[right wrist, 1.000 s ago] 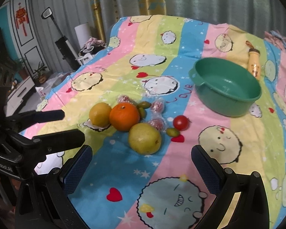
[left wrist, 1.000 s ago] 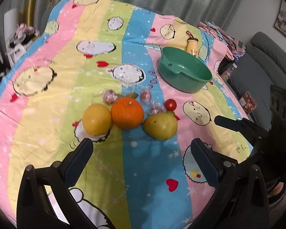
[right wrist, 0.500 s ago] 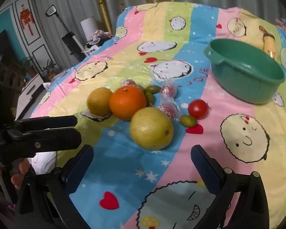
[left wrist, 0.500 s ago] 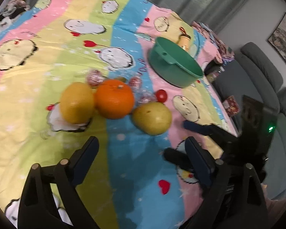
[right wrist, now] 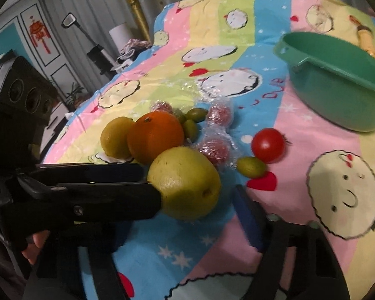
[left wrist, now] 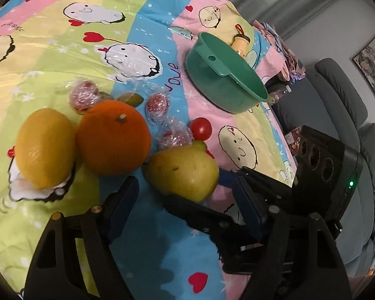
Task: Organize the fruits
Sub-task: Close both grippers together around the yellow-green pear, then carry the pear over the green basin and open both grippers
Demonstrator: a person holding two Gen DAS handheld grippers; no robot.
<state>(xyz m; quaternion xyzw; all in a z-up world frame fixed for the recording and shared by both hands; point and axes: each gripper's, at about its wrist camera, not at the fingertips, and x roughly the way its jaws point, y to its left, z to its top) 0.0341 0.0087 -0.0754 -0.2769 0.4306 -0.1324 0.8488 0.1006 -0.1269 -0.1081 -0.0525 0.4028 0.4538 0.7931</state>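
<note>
You've brought both grippers in fast on the pear (right wrist: pixel 185 182) vs 1 s ago: right gripper (right wrist: pixel 177 215) wide, straddling it, left gripper (left wrist: pixel 185 197) also wide, just short of it. Green basin (right wrist: pixel 337 80) well apart & empty, so no fruit sorted yet

Dim indoor light leaves soft shadows beneath the pear (left wrist: pixel 183 172); plastic wrap beside it glints. Fisheye bending darkens every corner, and motion blur smears the green basin (right wrist: pixel 337 80).
</note>
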